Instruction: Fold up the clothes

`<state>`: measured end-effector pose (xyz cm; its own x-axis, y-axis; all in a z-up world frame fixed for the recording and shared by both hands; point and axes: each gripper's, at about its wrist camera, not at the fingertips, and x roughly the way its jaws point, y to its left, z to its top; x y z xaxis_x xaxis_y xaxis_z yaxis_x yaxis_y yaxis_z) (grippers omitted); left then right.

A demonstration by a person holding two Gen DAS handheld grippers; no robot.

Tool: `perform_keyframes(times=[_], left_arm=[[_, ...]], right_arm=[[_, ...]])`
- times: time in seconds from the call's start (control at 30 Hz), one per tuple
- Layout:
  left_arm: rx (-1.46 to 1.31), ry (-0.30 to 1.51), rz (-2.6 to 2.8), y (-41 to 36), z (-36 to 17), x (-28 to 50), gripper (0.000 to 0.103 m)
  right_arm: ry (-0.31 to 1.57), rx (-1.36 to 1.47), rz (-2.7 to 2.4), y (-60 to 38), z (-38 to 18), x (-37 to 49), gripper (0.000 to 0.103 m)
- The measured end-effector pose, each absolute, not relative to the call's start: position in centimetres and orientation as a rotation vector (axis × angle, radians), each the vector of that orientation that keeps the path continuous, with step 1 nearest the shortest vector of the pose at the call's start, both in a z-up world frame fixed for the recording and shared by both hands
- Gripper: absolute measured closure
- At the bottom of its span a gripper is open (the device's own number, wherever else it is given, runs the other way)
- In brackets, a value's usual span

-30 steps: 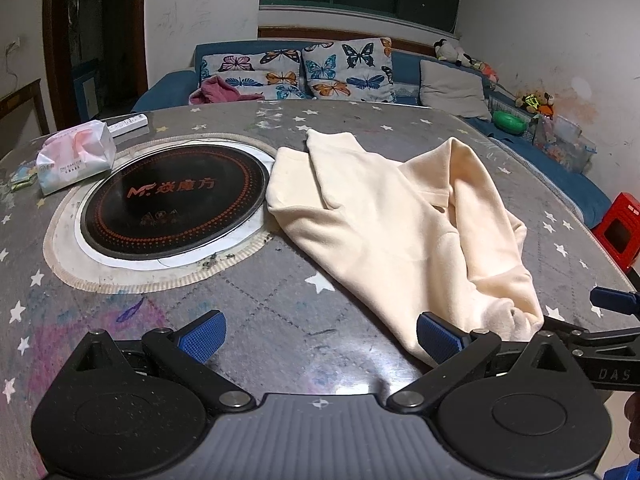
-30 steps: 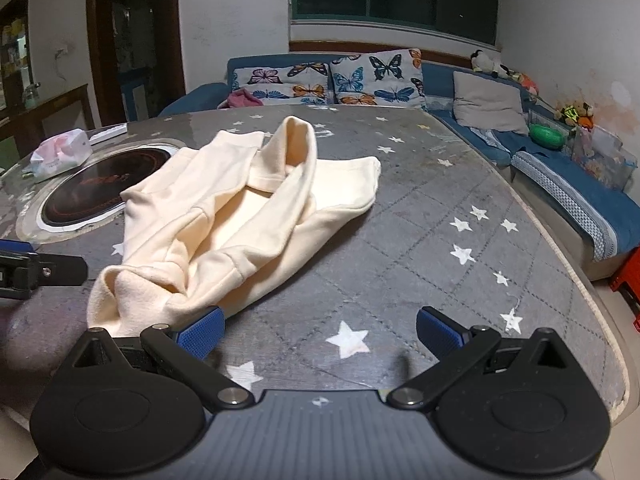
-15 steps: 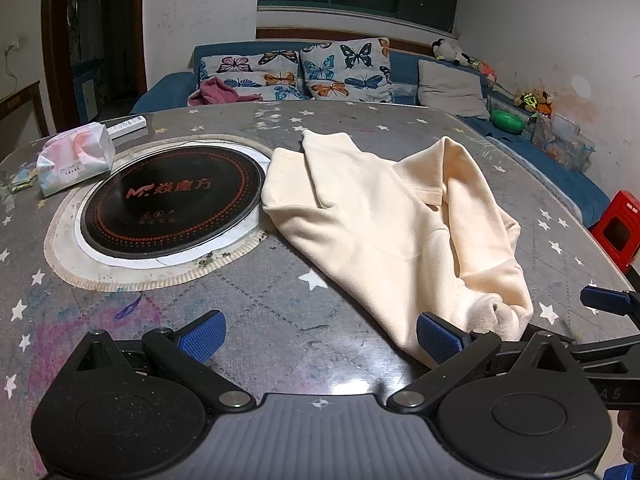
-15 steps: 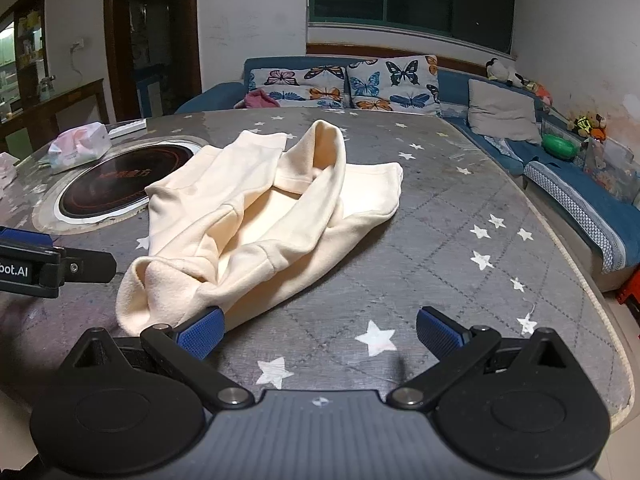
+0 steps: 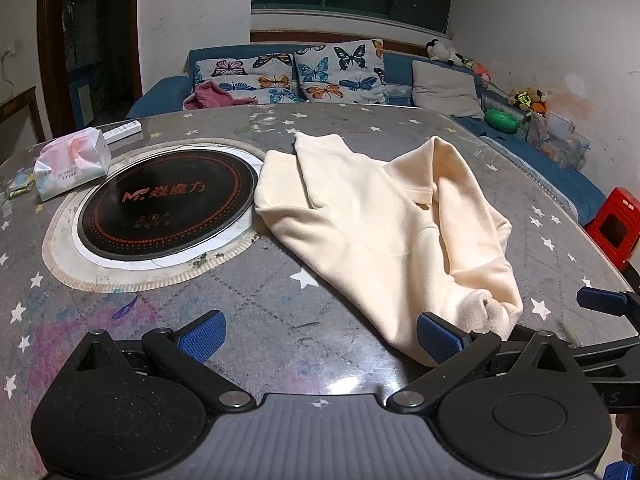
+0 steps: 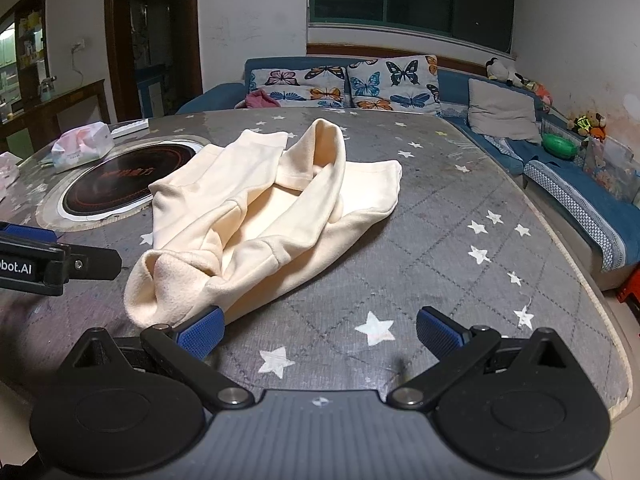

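Observation:
A cream sweatshirt (image 5: 384, 220) lies crumpled on the grey star-patterned table (image 5: 260, 304); it also shows in the right wrist view (image 6: 256, 216). My left gripper (image 5: 318, 338) is open and empty at the table's near edge, its right finger beside the garment's near corner. My right gripper (image 6: 318, 332) is open and empty, its left finger just in front of the bunched near end of the cloth. Each gripper shows at the edge of the other's view.
A round black induction cooktop (image 5: 168, 210) is set in the table left of the garment. A tissue pack (image 5: 72, 162) and a white remote (image 5: 122, 130) lie at the far left. A blue sofa with butterfly cushions (image 5: 304, 74) stands behind. A red stool (image 5: 614, 226) is at right.
Both grippers have drawn slightly back and the right one has shifted left; the sweatshirt sits a little farther right in its view. The garment itself has not moved.

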<state>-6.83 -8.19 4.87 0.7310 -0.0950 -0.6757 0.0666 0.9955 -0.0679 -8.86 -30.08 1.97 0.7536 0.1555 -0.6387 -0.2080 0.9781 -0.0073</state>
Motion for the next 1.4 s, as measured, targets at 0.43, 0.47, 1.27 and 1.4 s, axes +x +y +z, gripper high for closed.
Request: perform_keyframes(times=[0.43,0.47,1.27,1.4], left_arm=[[-0.037,0.747,-0.103,-8.4,4.8,-6.8,0.000],[-0.036,0.747,-0.104,-8.5,4.8,-6.7,0.000],[0.011,0.703,-0.148,-9.3,6.0,-2.5,0.001],[0.016,0.704,-0.157,-9.6,6.1,-0.7,0.003]], right_arm=[[0.694,-0.086,0.191,-30.3,2.0,-8.9,0.000],[0.694,-0.087,0.191,-30.3,2.0,-8.9,0.000],[0.670,-0.142,0.207,-31.2,3.7,-4.8,0.005],[0.670,-0.146,0.223,-31.2,4.1,-3.1,0.008]])
